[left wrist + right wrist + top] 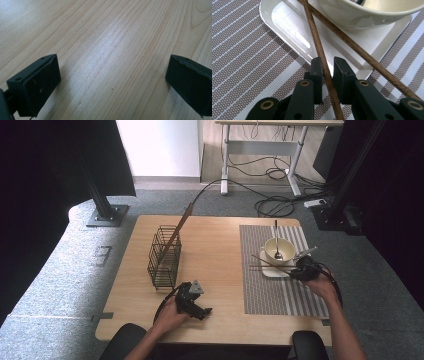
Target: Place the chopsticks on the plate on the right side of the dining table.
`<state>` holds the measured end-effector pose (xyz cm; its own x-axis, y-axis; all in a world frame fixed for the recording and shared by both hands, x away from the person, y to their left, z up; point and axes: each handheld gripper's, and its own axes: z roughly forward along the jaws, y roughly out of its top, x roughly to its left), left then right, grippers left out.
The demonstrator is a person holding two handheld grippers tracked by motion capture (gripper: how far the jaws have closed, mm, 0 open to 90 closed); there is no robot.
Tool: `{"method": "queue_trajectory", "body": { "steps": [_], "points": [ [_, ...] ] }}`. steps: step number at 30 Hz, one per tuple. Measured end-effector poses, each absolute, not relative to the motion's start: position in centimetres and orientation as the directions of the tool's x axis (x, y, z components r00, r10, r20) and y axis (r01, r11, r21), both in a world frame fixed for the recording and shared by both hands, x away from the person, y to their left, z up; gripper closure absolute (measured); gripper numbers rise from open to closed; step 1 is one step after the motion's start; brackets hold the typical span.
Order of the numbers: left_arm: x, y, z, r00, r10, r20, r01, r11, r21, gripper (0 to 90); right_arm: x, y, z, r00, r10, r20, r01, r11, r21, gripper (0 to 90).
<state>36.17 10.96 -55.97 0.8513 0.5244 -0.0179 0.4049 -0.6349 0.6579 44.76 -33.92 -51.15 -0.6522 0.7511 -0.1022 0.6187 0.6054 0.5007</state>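
Right gripper view showed the right tool (327, 65) with its jaws nearly pressed together around one wooden chopstick (318, 47), which ran between them from the bottom centre of the frame up toward the upper left. A second chopstick (367, 57) crossed it near the top and slanted down to the lower right, passing outside the jaws. Both sticks lay over the white square plate (287, 27), beneath the rim of the cream bowl (362, 15) in the upper right of the frame.

From the high view, the right tool (304, 269) sat at the right of the picture on the striped placemat (280, 290), just beside the plate (267, 270), and the chopsticks (267, 264) pointed away from it toward frame left, long axes roughly across the desk (220, 250). A spoon (276, 242) stood in the bowl (286, 247). Another stick (177, 230) leaned in the wire basket (164, 256), left of centre.

The left tool (199, 309) rested at the lower middle of the high view, well apart from the chopsticks; its own view showed its jaws spread wide over bare wood (107, 50). The right hand was clearly the nearer one.
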Motion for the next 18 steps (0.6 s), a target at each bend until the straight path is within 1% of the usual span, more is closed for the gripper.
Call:
{"method": "queue_trajectory", "body": {
  "steps": [3,10,18],
  "points": [
    [36.17,10.96,-55.97,0.851,0.524,-0.018,0.405,-0.635,0.658,0.0,44.81,-33.98,-51.06,-0.646,0.755,-0.110,0.621,0.604,0.500,75.7],
    [36.17,10.96,-55.97,0.851,0.524,-0.018,0.405,-0.635,0.658,0.0,44.80,-34.00,-50.98,-0.622,0.766,-0.166,0.622,0.611,0.490,64.0],
    [36.18,10.96,-55.97,0.851,0.524,-0.018,0.405,-0.635,0.658,0.0,45.33,-34.48,-51.10,-0.568,0.793,-0.221,0.642,0.595,0.484,54.7]
  ]
}}
